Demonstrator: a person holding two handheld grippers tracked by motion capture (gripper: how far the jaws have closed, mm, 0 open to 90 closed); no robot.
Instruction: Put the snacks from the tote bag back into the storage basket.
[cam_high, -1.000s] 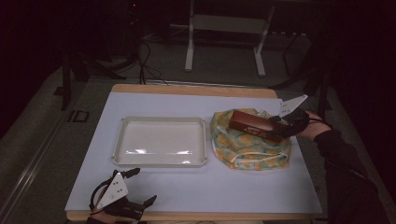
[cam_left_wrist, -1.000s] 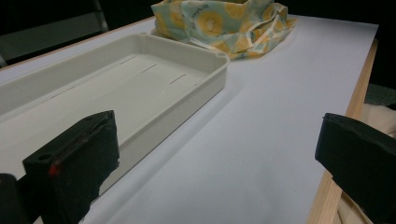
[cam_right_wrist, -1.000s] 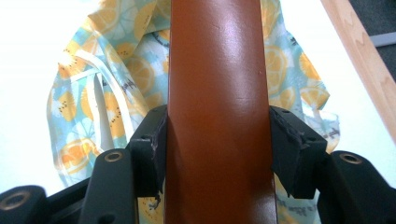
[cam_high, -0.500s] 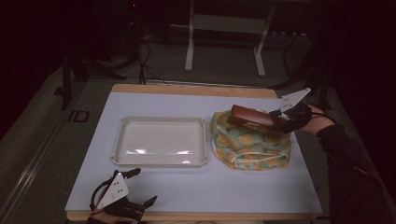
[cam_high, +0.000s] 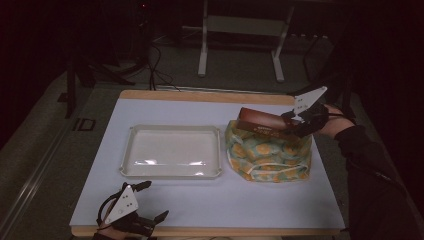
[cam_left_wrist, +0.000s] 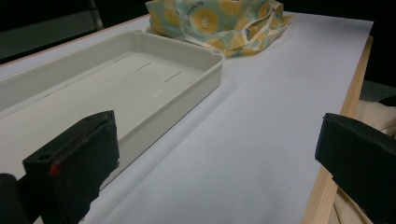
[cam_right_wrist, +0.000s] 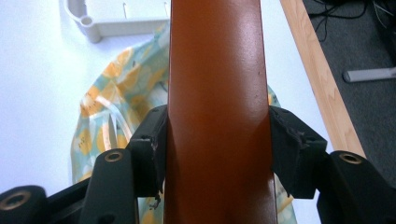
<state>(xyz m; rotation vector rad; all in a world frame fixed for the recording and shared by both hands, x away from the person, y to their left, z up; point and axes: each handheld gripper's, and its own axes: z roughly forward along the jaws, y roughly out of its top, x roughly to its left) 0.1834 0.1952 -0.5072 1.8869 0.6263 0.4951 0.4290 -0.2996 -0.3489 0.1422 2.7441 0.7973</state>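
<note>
Right gripper (cam_high: 295, 121) fingers clamped on long brown glossy box (cam_high: 262, 121) above orange-patterned cloth bag (cam_high: 267, 155) (centre right); left gripper (cam_high: 132, 212) fingers spread, lower left.

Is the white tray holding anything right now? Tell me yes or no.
No: in the high view the white tray lies bare, and the brown box is clamped in the right gripper above the patterned bag.

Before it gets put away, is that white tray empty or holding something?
Empty. The white tray shows only its bare floor in the high and left gripper views.

Right claw (cam_high: 295, 121) grips brown box (cam_high: 262, 121) above patterned bag (cam_high: 267, 155), beside tray (cam_high: 170, 172).
</note>
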